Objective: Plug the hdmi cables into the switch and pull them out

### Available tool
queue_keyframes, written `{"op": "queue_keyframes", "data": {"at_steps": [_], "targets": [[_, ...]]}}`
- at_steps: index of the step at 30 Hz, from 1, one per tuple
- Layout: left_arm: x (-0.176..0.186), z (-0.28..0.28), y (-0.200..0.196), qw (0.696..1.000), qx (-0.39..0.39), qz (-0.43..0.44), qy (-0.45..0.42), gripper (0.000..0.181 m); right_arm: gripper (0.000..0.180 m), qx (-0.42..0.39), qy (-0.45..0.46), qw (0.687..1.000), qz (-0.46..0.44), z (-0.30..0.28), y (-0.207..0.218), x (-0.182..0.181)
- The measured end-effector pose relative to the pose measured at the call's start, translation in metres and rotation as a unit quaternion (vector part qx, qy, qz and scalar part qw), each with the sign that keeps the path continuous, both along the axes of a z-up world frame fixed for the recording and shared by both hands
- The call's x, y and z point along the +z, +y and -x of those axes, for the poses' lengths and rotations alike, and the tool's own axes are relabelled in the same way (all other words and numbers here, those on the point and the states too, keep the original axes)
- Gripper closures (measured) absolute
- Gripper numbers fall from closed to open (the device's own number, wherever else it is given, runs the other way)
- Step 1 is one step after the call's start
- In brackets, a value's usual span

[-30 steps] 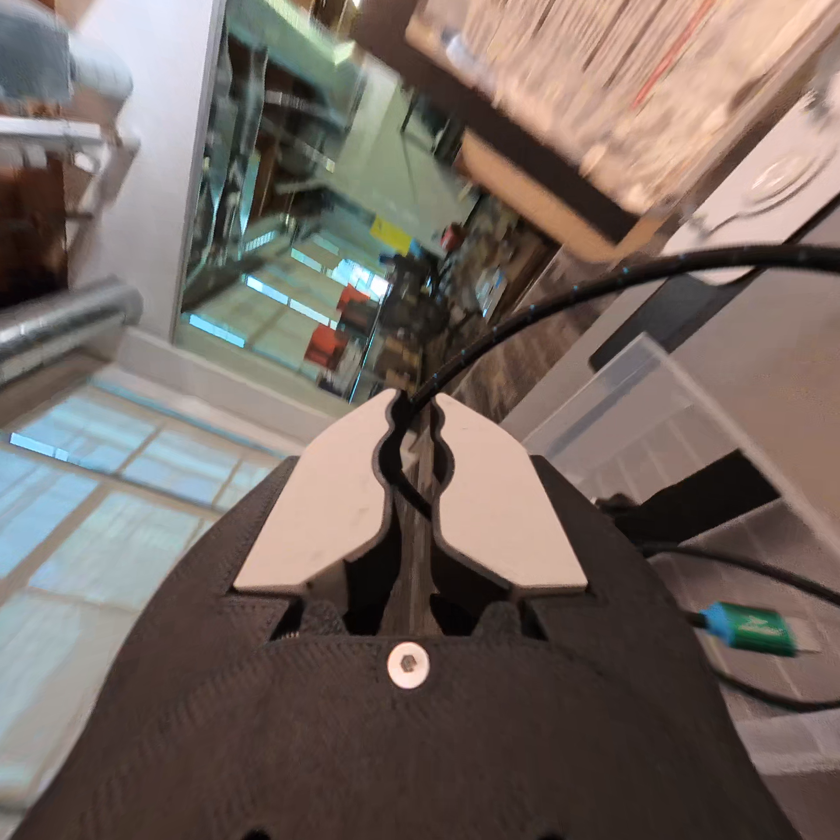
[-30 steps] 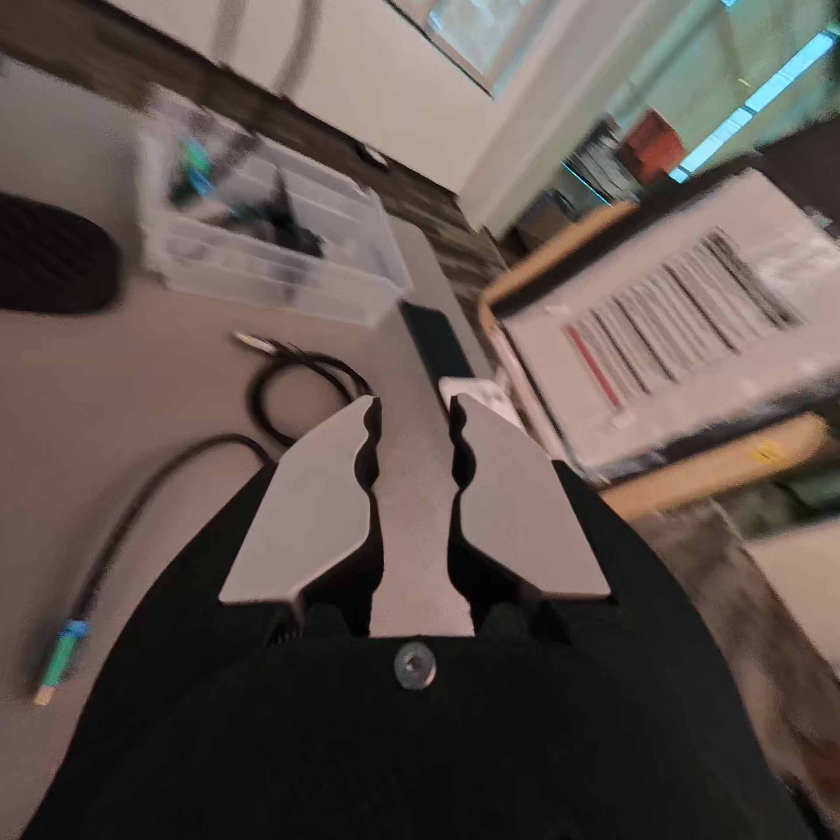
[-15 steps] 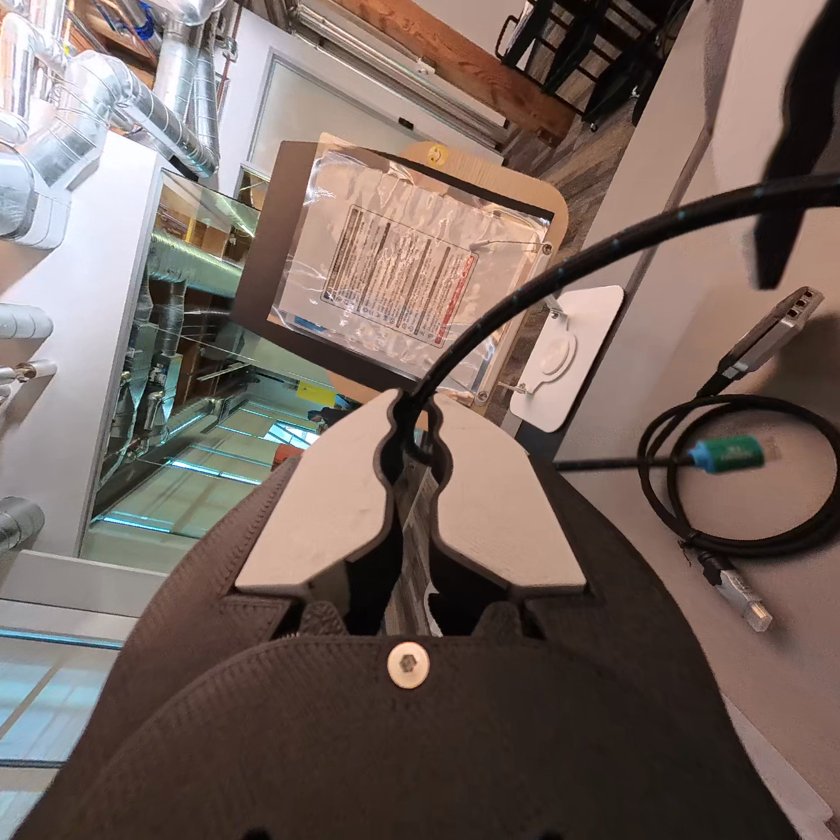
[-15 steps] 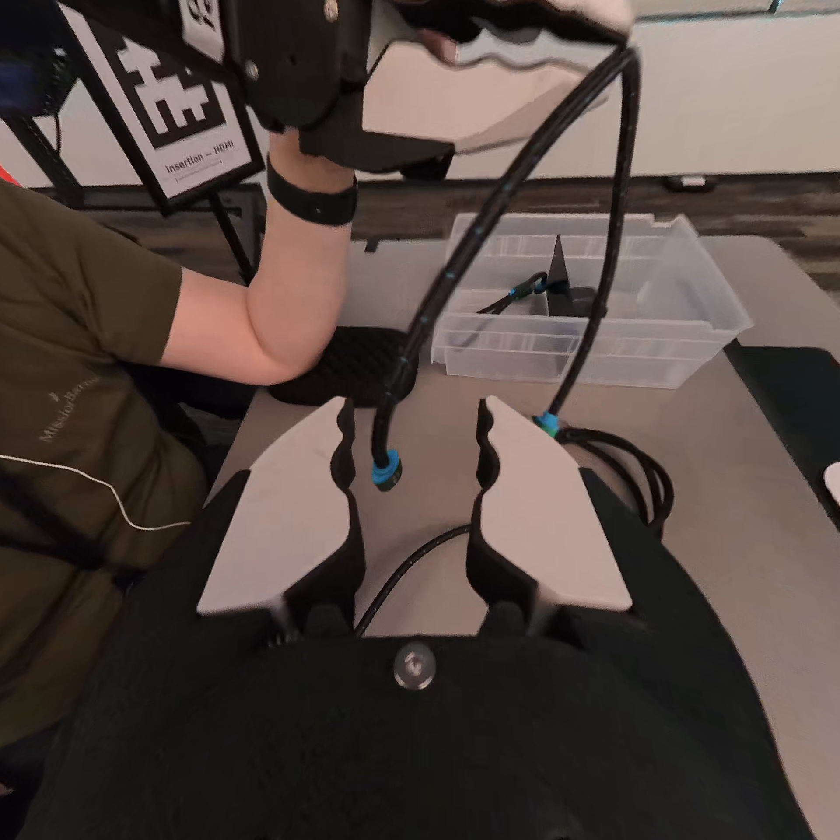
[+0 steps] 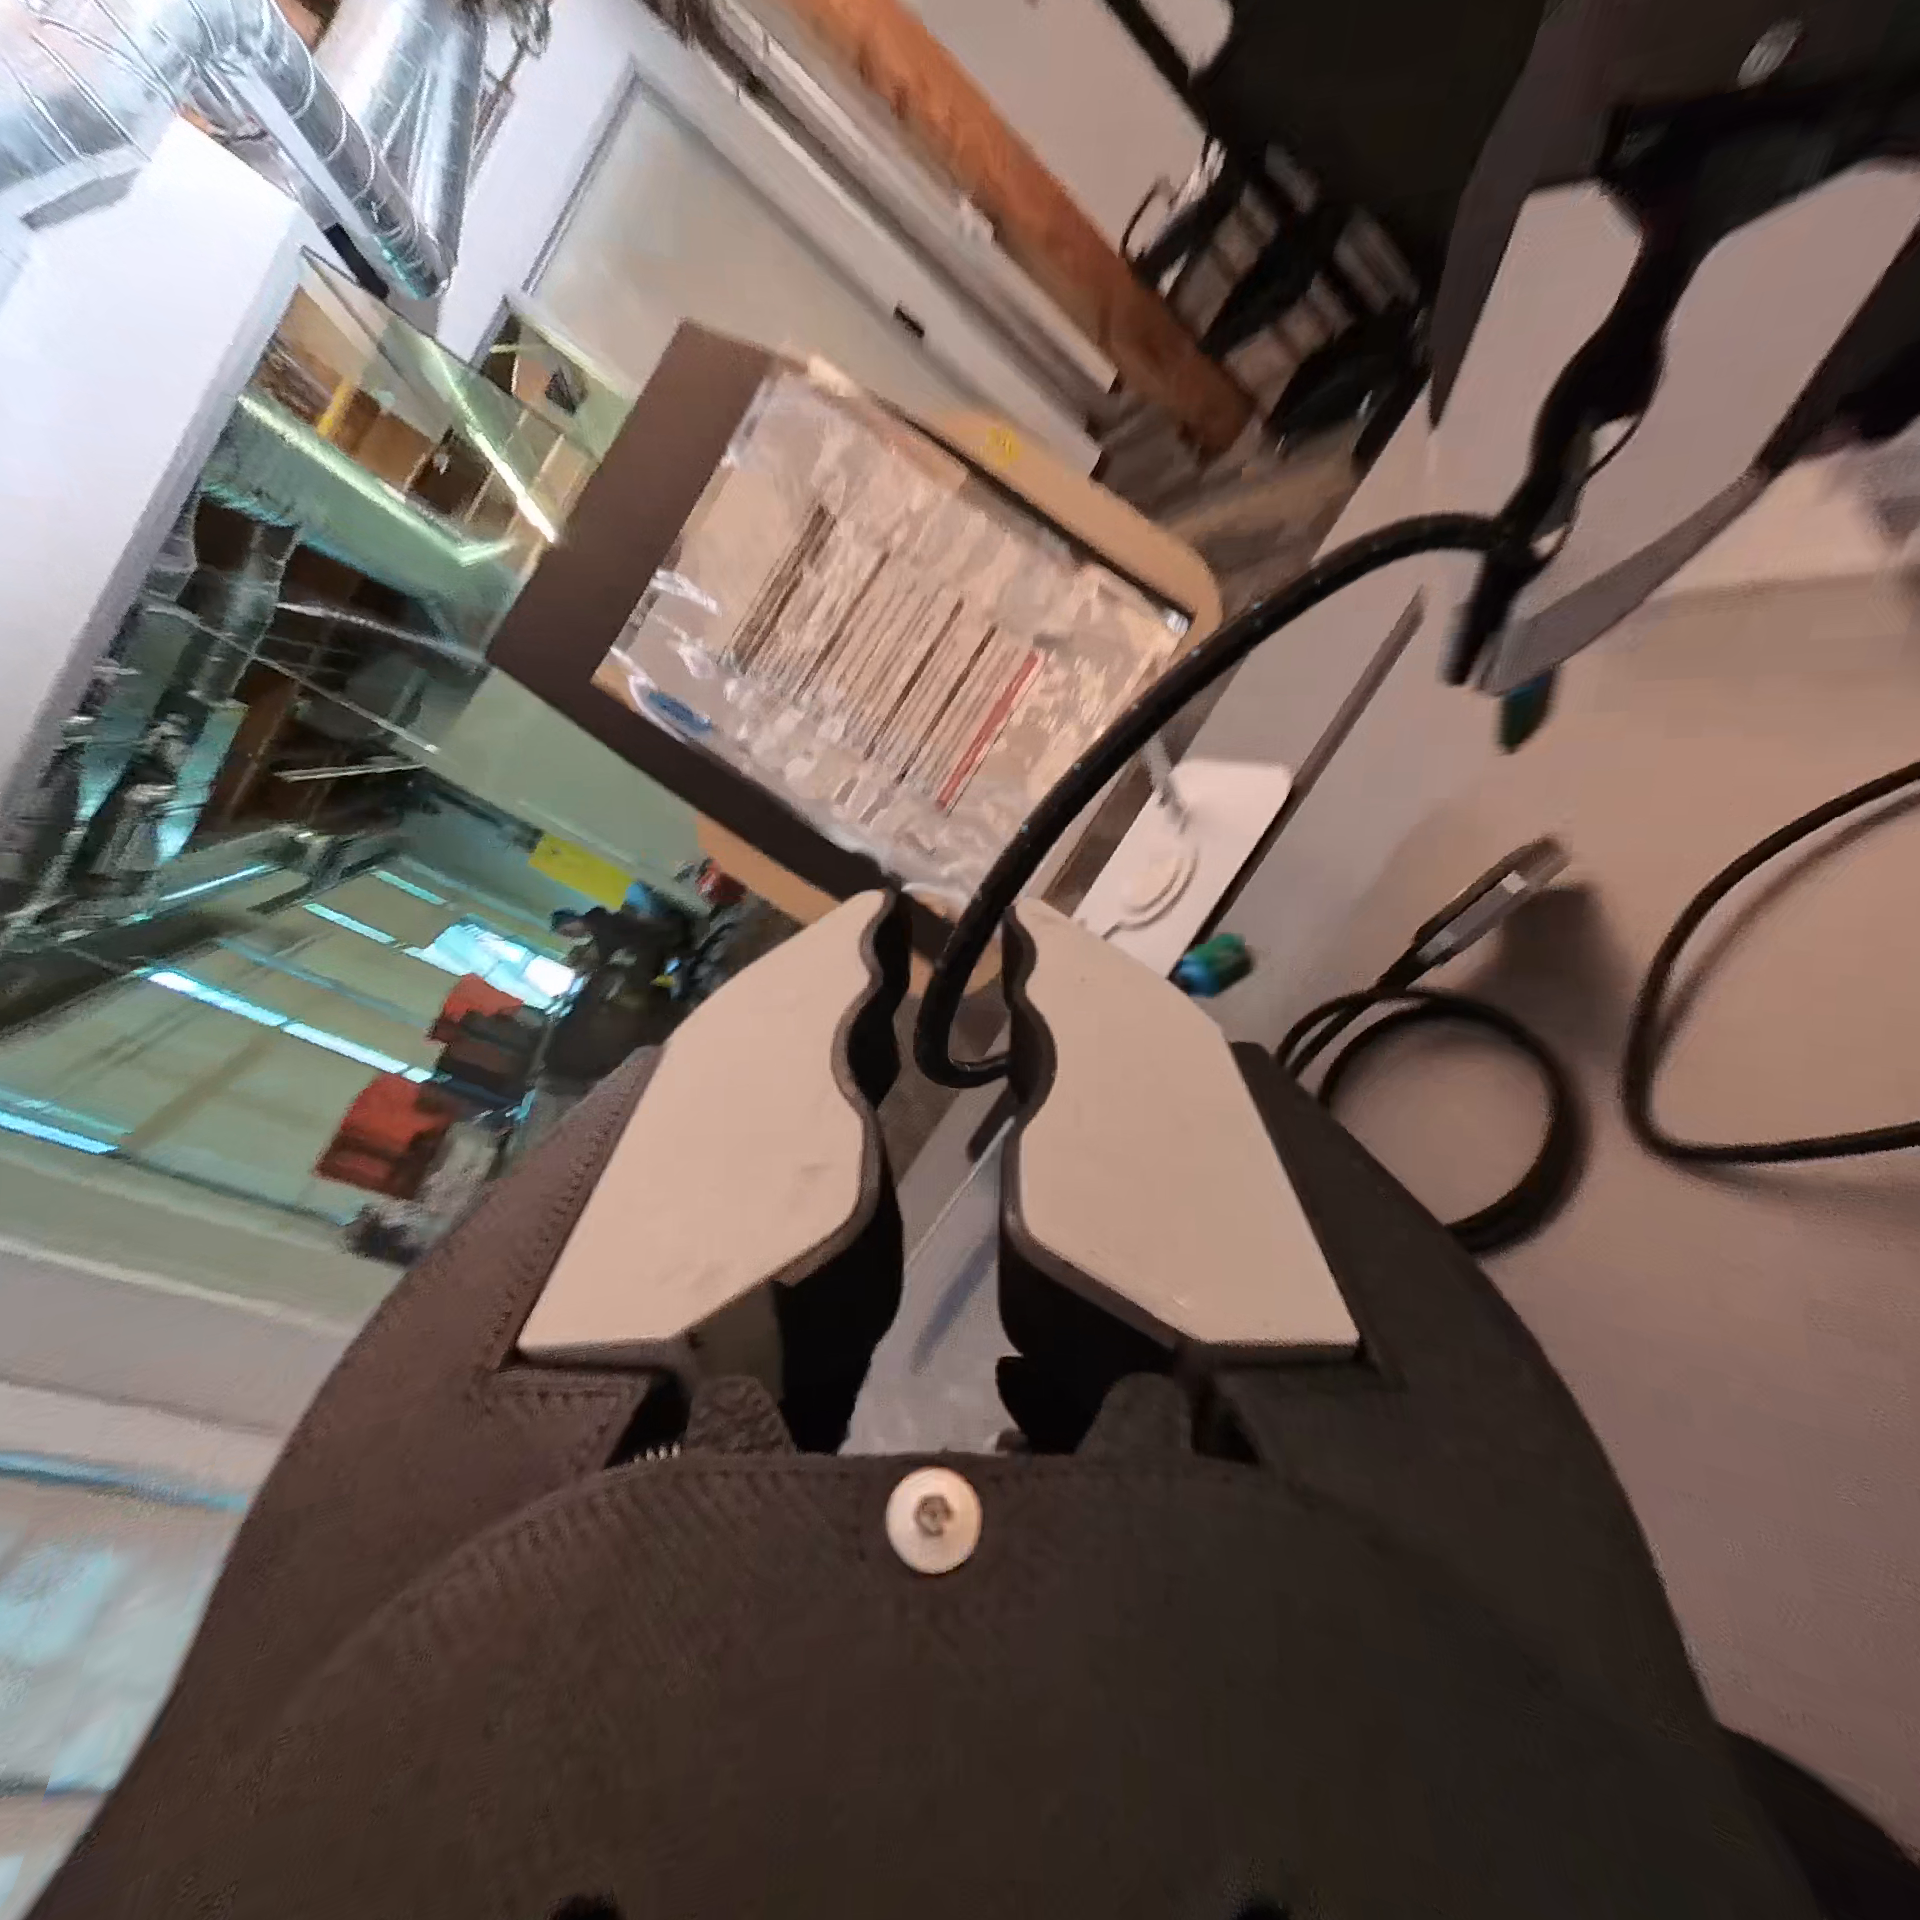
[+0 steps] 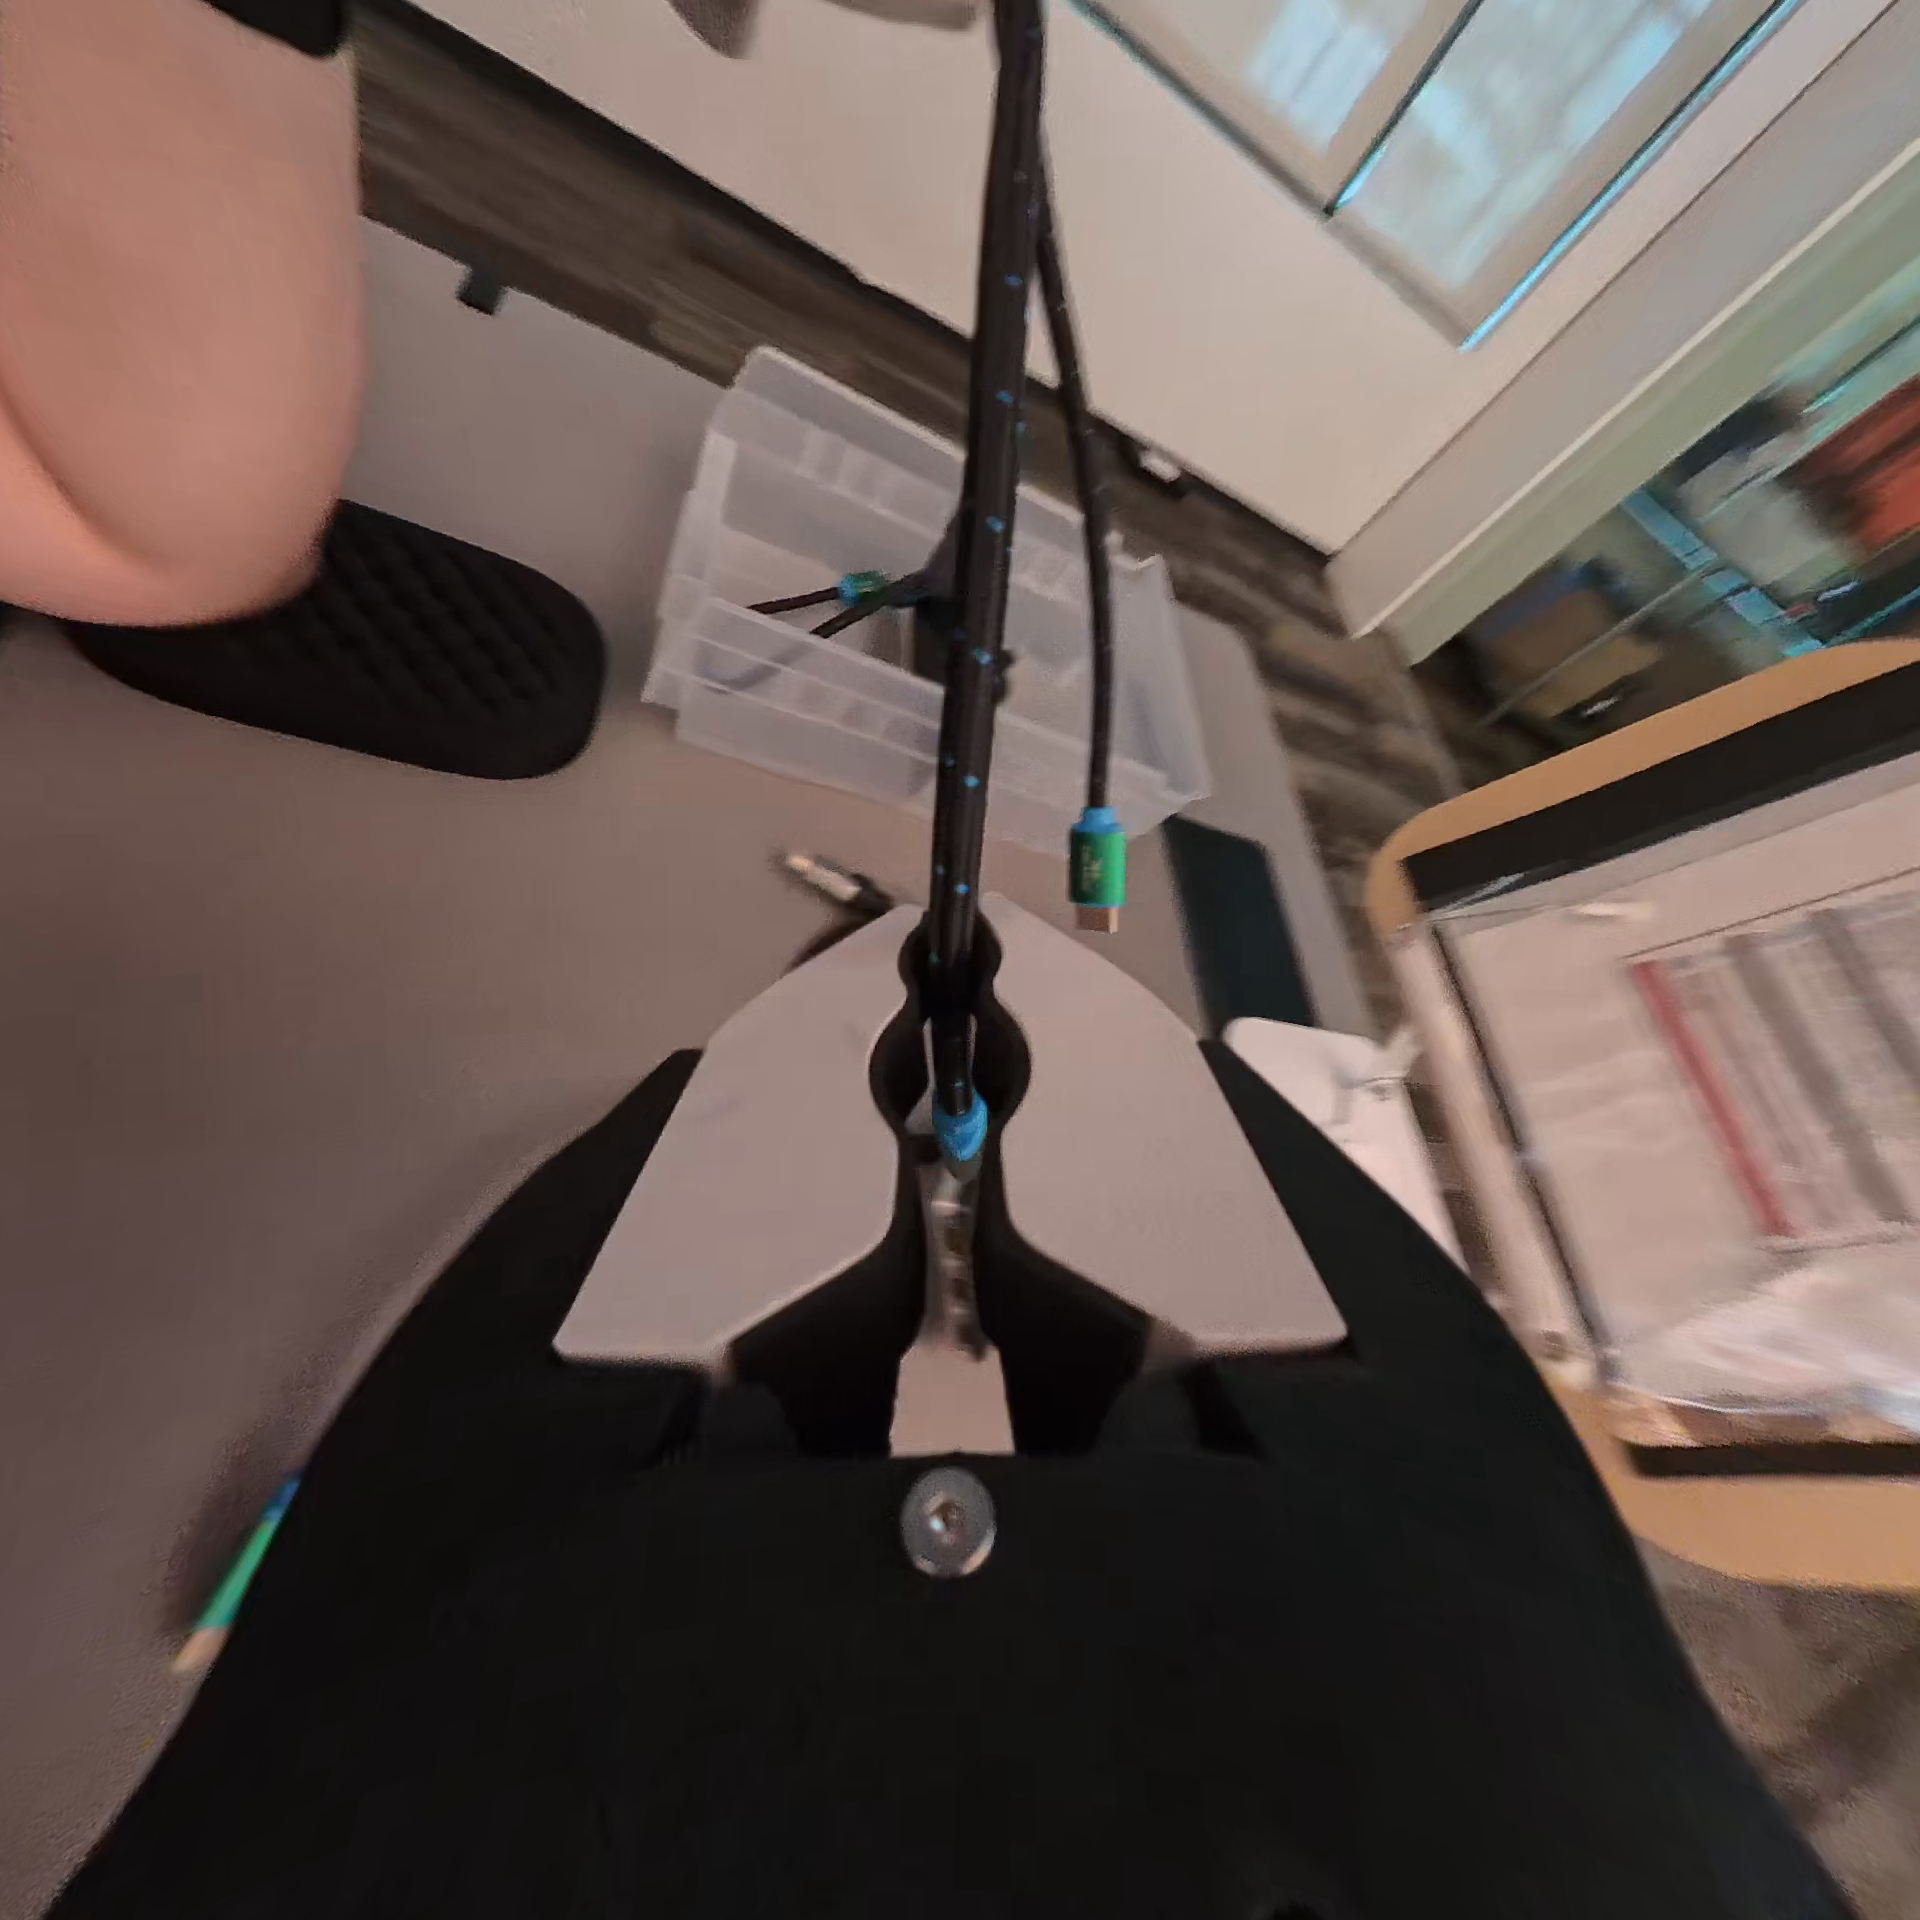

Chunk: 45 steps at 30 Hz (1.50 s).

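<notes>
A black braided HDMI cable (image 6: 977,582) hangs down from above. My right gripper (image 6: 951,935) is shut on it just above its blue collar (image 6: 956,1127); the silver plug (image 6: 951,1247) sits between the finger bases. The cable's other end dangles beside it with a green plug (image 6: 1096,852). My left gripper (image 5: 948,925) is open, and a loop of the same cable (image 5: 1049,821) lies loosely between its fingers. In the left wrist view the right gripper (image 5: 1538,561) holds the cable at the upper right. I cannot make out the switch.
A clear bin (image 6: 1143,790) with more cables stands at the back of the grey table (image 6: 364,1039), beside a black pad (image 6: 343,644). Coiled cables (image 5: 1455,1122), a grey metal plug (image 5: 1486,904) and a green plug (image 6: 234,1590) lie on the table. A person's arm (image 6: 156,312) is upper left.
My right gripper has shut on the cable near its blue collar. My left gripper's jaws have opened, so the cable now lies loose between them. Both views have swung.
</notes>
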<state>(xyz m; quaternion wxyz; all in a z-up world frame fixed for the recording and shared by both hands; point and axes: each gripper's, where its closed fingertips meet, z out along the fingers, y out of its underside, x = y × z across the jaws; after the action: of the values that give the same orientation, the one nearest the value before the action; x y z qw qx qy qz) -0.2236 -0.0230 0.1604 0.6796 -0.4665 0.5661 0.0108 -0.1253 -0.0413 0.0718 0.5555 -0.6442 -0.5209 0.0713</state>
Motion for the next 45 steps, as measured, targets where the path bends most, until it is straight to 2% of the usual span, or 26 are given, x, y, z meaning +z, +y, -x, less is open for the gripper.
{"op": "queue_keyframes", "data": {"at_steps": [5, 8, 10, 14, 18, 20, 22, 27, 29, 32, 38, 45], "targets": [[0.02, 0.035, -0.041, 0.991, -0.081, 0.07, -0.078, 0.171, 0.176, -0.032, -0.049, 0.988, -0.146, -0.017, -0.009, 0.033], [0.04, 0.06, -0.06, 0.981, -0.121, 0.066, -0.139, 0.17, 0.178, 0.014, -0.073, 0.969, -0.237, -0.018, -0.026, 0.047], [0.054, 0.071, -0.074, 0.968, -0.163, 0.063, -0.18, 0.171, 0.177, 0.049, -0.079, 0.96, -0.265, -0.02, -0.038, 0.049], [0.059, 0.067, -0.092, 0.94, -0.258, 0.108, -0.197, 0.173, 0.178, 0.135, 0.009, 0.958, -0.252, -0.018, -0.069, 0.064], [0.047, 0.038, -0.065, 0.936, -0.262, 0.151, -0.179, 0.17, 0.179, 0.26, 0.097, 0.934, -0.225, -0.009, -0.112, 0.077], [0.032, 0.012, -0.057, 0.929, -0.288, 0.18, -0.147, 0.168, 0.179, 0.323, 0.148, 0.91, -0.213, -0.008, -0.133, 0.086], [0.011, -0.02, -0.059, 0.917, -0.336, 0.193, -0.096, 0.156, 0.178, 0.38, 0.186, 0.885, -0.194, -0.008, -0.151, 0.091], [-0.035, -0.102, -0.084, 0.89, -0.42, 0.169, -0.053, 0.147, 0.179, 0.437, 0.24, 0.847, -0.184, -0.008, -0.164, 0.099], [-0.057, -0.125, -0.1, 0.889, -0.433, 0.148, -0.026, 0.143, 0.179, 0.439, 0.243, 0.846, -0.181, -0.005, -0.162, 0.098], [-0.071, -0.15, -0.114, 0.903, -0.418, 0.099, -0.028, 0.149, 0.179, 0.437, 0.238, 0.848, -0.181, 0.0, -0.158, 0.094], [-0.066, -0.166, -0.119, 0.914, -0.391, 0.052, -0.091, 0.144, 0.179, 0.435, 0.247, 0.847, -0.18, 0.002, -0.153, 0.093], [-0.06, -0.165, -0.125, 0.924, -0.359, -0.059, -0.115, 0.169, 0.178, 0.434, 0.262, 0.842, -0.185, -0.001, -0.153, 0.097]]}}
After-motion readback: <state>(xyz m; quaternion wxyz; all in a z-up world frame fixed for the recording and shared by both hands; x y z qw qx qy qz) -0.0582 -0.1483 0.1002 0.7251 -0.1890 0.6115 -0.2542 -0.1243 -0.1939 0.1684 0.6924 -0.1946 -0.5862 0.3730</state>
